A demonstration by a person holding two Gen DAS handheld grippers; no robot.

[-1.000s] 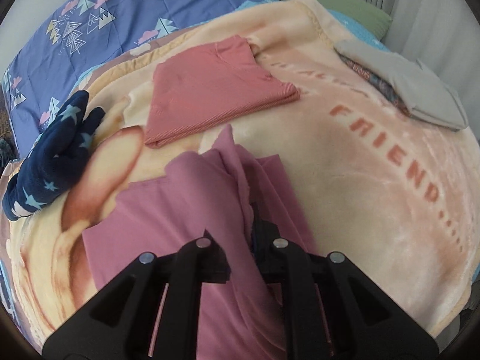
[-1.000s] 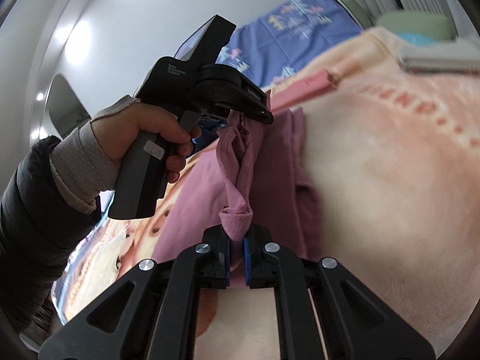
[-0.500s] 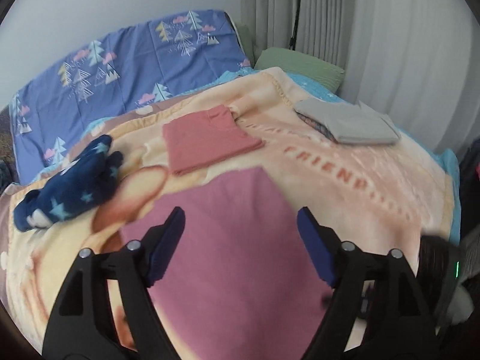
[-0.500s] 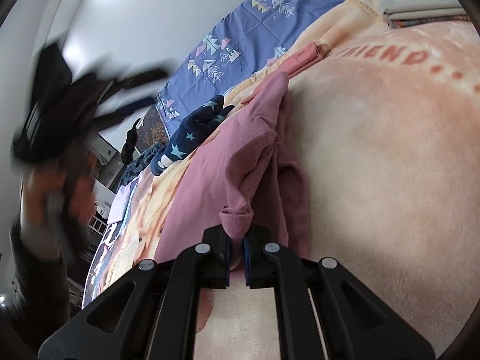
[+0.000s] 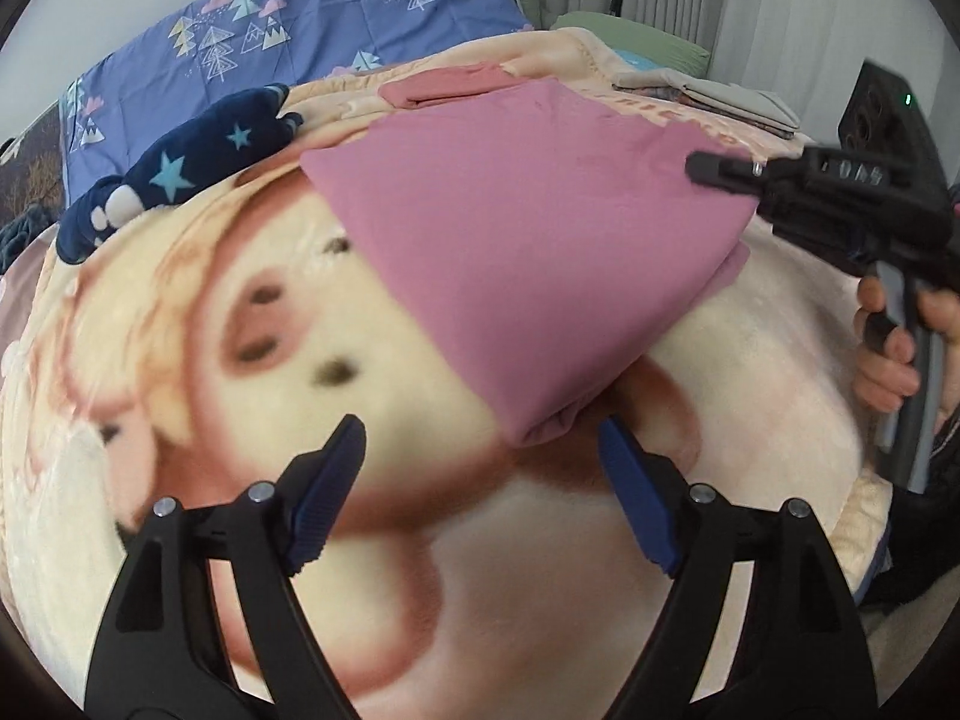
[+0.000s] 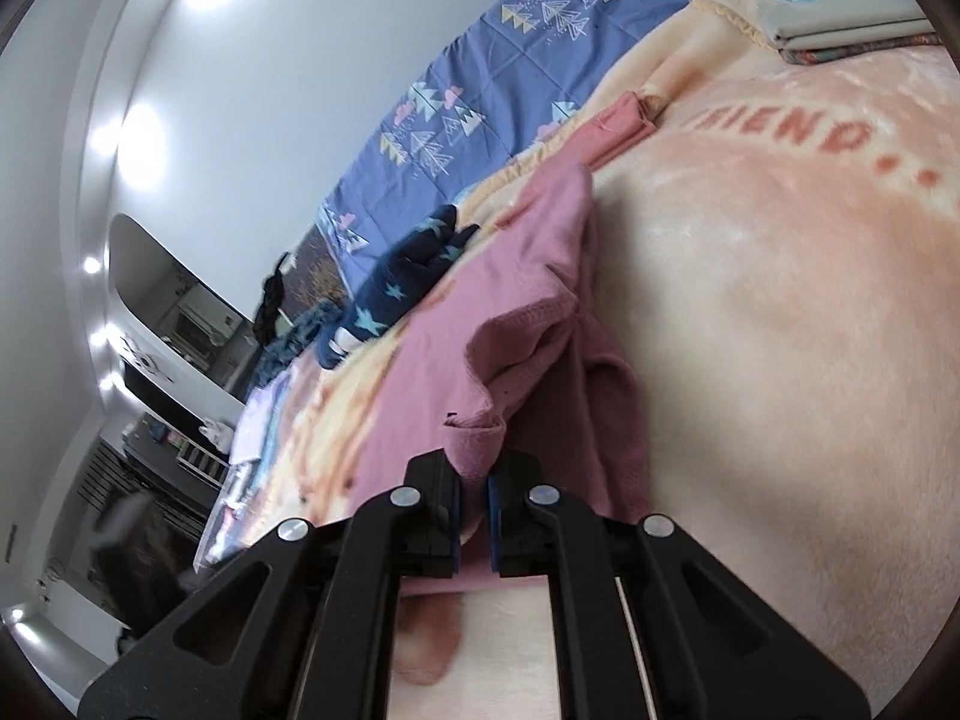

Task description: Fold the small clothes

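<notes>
Indoors, a pink garment (image 5: 528,252) is lying mid-frame across a peach plush blanket (image 5: 252,396) printed with a cartoon face and the word "FRIEND". At lower centre, the left gripper (image 5: 480,480) is hanging released, its 2 blue pads clear of the cloth's near corner. At far right, the right gripper (image 6: 474,501) is clenching a bunched hem of that garment. Toward the upper frame, a folded coral top (image 5: 444,87), navy star-print fabric (image 5: 180,174), a blue tree-print sheet (image 5: 312,24) and pale curtains (image 5: 750,0) are showing.
</notes>
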